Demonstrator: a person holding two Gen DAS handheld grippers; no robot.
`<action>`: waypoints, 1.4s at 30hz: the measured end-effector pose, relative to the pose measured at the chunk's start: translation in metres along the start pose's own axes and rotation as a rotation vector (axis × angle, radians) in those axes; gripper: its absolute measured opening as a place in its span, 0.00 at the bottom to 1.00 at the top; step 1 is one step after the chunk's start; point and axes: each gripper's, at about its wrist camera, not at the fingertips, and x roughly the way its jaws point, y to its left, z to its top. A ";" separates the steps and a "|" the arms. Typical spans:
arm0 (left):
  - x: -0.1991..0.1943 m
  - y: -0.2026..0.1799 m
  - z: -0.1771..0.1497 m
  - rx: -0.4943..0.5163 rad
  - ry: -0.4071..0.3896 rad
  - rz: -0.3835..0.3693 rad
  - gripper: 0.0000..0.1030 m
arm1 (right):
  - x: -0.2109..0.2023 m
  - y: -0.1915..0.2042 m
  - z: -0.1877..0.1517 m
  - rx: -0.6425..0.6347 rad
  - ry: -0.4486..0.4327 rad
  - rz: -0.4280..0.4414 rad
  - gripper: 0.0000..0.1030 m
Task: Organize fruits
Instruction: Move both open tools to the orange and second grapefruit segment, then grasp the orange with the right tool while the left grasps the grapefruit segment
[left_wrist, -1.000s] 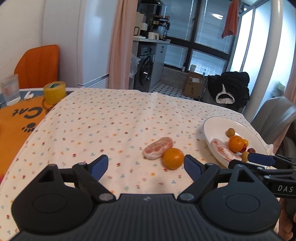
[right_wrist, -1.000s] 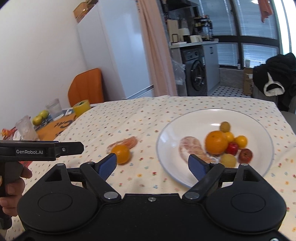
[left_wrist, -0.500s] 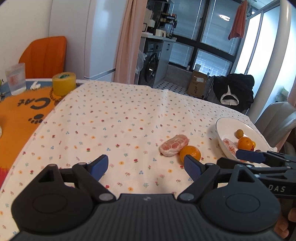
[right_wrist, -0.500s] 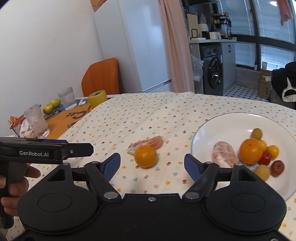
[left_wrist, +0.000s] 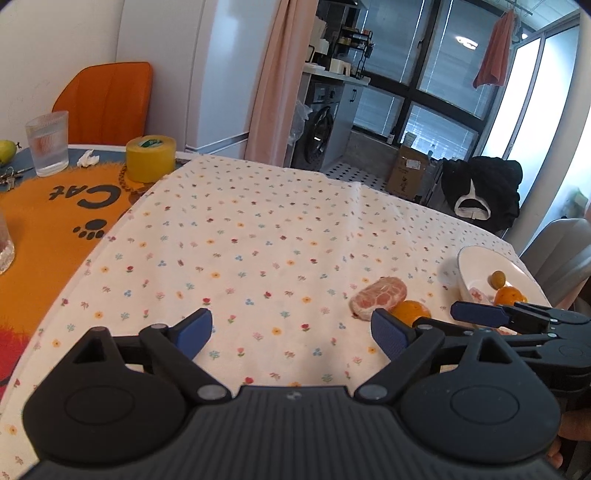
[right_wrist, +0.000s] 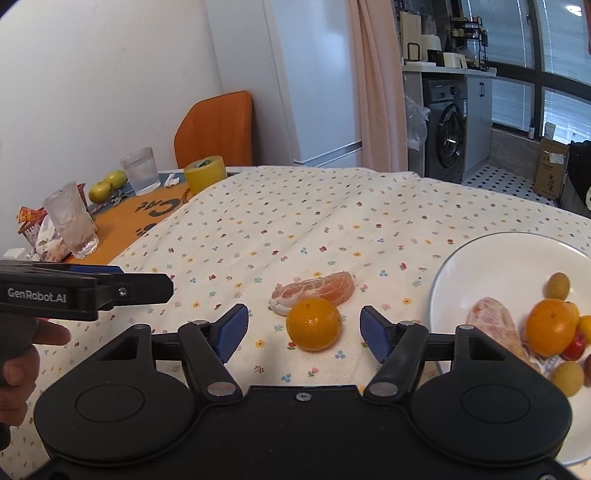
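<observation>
We are partway through gathering the fruit. The white plate (right_wrist: 480, 254) at the right of the worktop is already carrying a peeled citrus piece (right_wrist: 493, 328), a whole orange (right_wrist: 550, 326) and several small round fruits in yellow, red and olive tones. Two pieces are still lying on the flowered tablecloth (right_wrist: 295, 229), just left of the plate: a loose orange (right_wrist: 313, 323) and, touching it on the far side, a second peeled segment (right_wrist: 314, 287).

We are holding the right gripper (right_wrist: 301, 332) with its jaws spread wide and empty, the loose orange sitting between the blue pads but not touched yet; by our reading, this is the piece to take next. We are holding the left gripper (left_wrist: 291, 332) over bare cloth, jaws also wide and empty.

The orange is looking round, with a dimpled, slightly glossy skin, likely firm enough to pinch. The peeled segment is looking soft, pink, webbed with white pith, and oblong. The plate is smooth, glazed and shallow. The cloth is thin cotton with a few creases.
</observation>
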 end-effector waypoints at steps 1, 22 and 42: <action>0.002 0.001 -0.001 -0.004 0.005 0.002 0.89 | 0.003 0.000 0.000 0.000 0.007 0.002 0.64; 0.023 -0.023 -0.002 0.030 0.010 -0.042 0.88 | 0.004 -0.014 -0.008 0.035 0.009 -0.013 0.35; 0.051 -0.079 0.001 0.134 0.023 -0.162 0.71 | -0.048 -0.049 -0.016 0.122 -0.079 -0.095 0.35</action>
